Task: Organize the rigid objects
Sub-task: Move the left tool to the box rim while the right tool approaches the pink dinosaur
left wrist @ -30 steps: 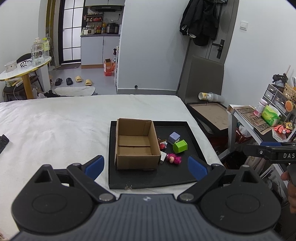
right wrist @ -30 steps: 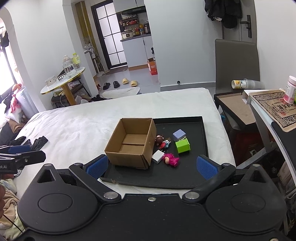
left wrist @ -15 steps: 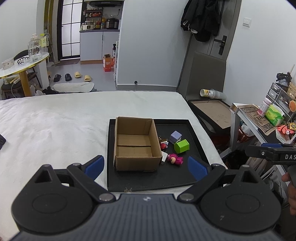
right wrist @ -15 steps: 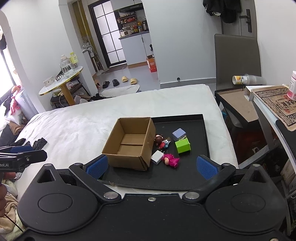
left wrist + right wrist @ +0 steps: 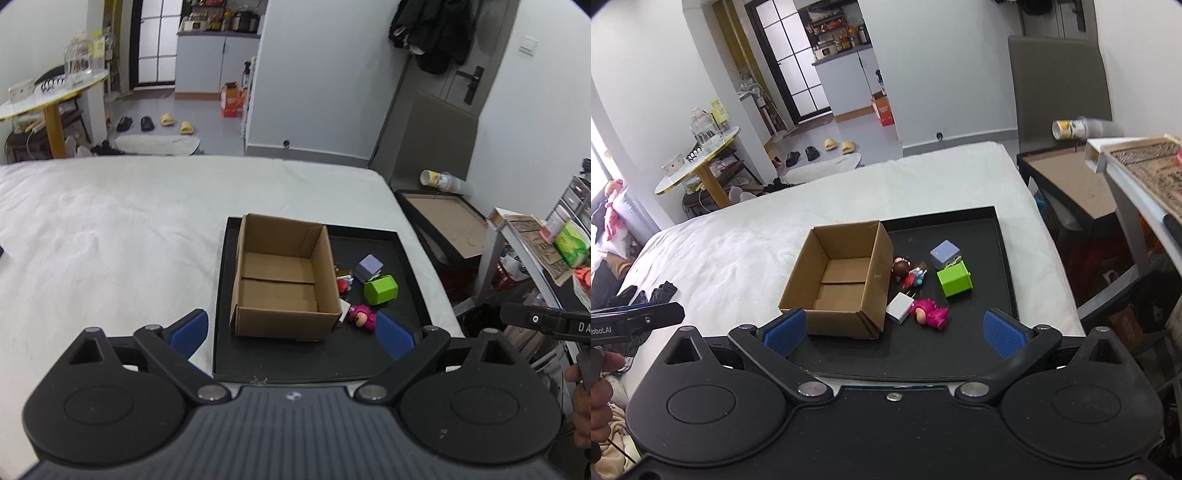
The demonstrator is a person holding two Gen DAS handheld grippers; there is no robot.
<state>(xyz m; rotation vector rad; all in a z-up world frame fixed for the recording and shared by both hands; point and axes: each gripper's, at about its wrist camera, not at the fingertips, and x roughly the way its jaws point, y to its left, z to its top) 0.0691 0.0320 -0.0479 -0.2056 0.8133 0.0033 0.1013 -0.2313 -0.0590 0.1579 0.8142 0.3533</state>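
An open, empty cardboard box stands on the left part of a black tray on the white bed. Right of the box lie a lilac cube, a green block, a brown-headed figurine, a white charger plug and a pink doll. My left gripper is open and empty, in front of the box. My right gripper is open and empty, in front of the tray's near edge.
The white bed spreads to the left. A dark side table and a shelf with clutter stand to the right. A round yellow-legged table and slippers are on the floor beyond.
Both grippers have moved forward toward the tray, so the box and toys look larger. Both stay open and empty.
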